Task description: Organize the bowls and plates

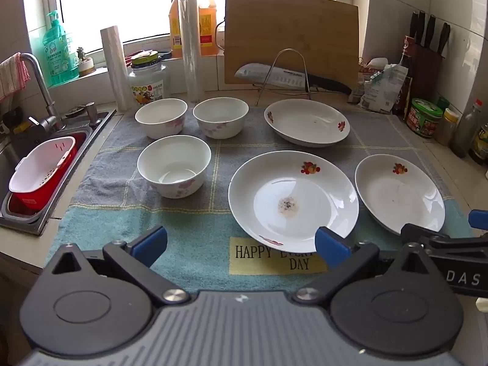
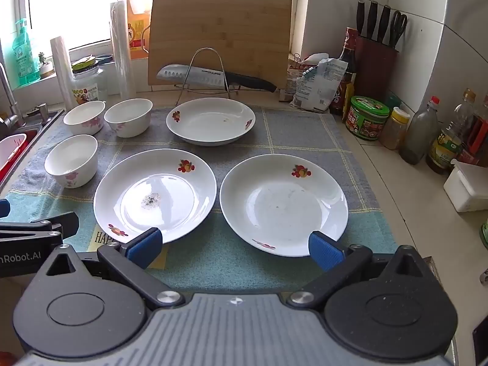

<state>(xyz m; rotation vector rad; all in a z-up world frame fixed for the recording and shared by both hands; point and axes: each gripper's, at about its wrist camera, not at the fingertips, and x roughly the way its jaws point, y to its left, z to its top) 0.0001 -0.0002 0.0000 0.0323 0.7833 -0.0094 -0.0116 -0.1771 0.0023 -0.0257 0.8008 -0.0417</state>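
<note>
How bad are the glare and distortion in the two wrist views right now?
Left wrist view: the window is blown out white, the wall edges bow from the fisheye, and the middle plate carries a bright sheen. Right wrist view: the window is equally washed out, and there is glare on the left plate; the bowls and both open tongs stay sharp.

The plates and bowls look like shiny white china, smooth, with little painted flowers. They sit on a soft, fuzzy cloth. The cutting board is pale wood, and the knife has a bright metal blade. The basket is smooth plastic. The sink is dull grey metal. The fingers have matt blue pads.
</note>
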